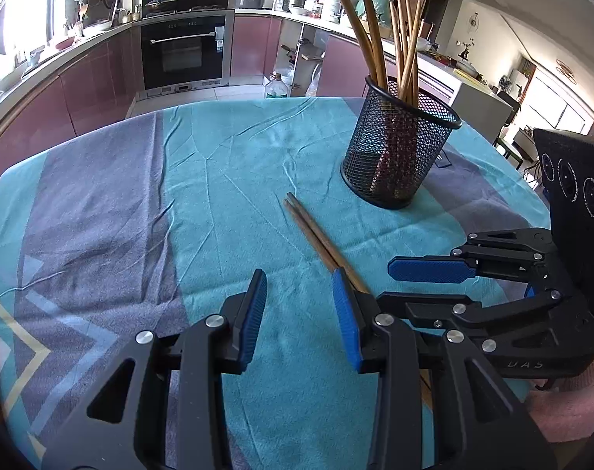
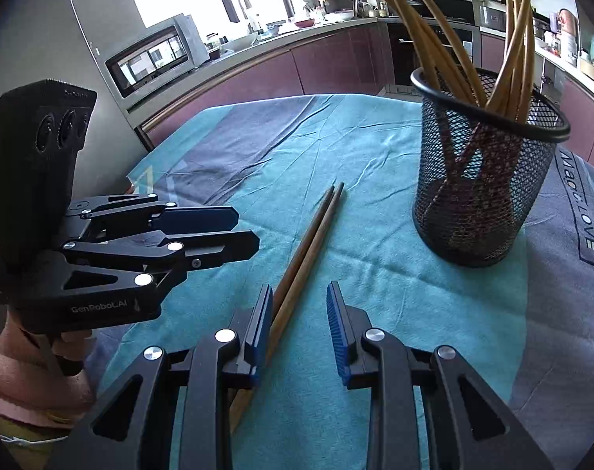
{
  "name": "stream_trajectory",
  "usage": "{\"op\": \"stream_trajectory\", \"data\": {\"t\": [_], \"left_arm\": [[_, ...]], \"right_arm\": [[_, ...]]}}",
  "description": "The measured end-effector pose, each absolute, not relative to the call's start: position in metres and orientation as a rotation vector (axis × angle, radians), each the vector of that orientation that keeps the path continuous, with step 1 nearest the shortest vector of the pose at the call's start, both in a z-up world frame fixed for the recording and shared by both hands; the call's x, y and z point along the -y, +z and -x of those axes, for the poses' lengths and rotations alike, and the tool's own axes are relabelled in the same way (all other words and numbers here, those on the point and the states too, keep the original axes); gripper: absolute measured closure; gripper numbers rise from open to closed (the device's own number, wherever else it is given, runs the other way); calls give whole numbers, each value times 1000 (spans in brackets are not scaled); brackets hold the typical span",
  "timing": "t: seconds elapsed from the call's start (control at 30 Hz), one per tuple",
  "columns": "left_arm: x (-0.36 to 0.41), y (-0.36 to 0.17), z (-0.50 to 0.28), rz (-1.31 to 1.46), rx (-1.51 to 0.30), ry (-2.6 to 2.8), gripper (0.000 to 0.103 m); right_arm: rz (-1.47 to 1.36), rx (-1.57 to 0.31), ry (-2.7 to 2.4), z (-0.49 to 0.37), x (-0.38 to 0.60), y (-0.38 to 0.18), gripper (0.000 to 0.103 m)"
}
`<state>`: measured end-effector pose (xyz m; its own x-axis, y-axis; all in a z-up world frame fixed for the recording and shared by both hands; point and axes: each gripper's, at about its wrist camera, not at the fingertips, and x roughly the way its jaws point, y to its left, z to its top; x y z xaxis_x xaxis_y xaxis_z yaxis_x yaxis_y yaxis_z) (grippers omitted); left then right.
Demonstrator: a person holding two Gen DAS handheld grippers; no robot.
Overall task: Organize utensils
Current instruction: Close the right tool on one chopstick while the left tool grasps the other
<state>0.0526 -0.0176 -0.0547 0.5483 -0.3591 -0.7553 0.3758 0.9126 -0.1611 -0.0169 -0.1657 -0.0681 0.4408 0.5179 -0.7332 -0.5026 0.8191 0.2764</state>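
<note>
A pair of brown wooden chopsticks (image 1: 316, 235) lies flat on the teal tablecloth (image 1: 226, 156); it also shows in the right wrist view (image 2: 308, 243). A black mesh holder (image 1: 398, 145) with several chopsticks stands upright behind them, also seen in the right wrist view (image 2: 484, 172). My left gripper (image 1: 300, 305) is open and empty, its right finger next to the chopsticks. My right gripper (image 2: 298, 321) is open and empty, its left finger beside the chopsticks' near end. Each gripper shows in the other's view: the right (image 1: 434, 270) and the left (image 2: 218, 231).
The table's far edge (image 1: 238, 100) faces kitchen cabinets and an oven (image 1: 183, 51). A plastic bottle (image 1: 276, 87) stands on the floor beyond the table. A microwave (image 2: 156, 58) sits left of the table.
</note>
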Motion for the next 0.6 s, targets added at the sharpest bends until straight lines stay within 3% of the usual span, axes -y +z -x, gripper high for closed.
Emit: {"op": "stream_trajectory", "data": {"t": [0.6], "left_arm": [[25,-57,-47,-33,-894,-452,68]], "right_arm": [[37,-931,575,19,162,-74,76]]}}
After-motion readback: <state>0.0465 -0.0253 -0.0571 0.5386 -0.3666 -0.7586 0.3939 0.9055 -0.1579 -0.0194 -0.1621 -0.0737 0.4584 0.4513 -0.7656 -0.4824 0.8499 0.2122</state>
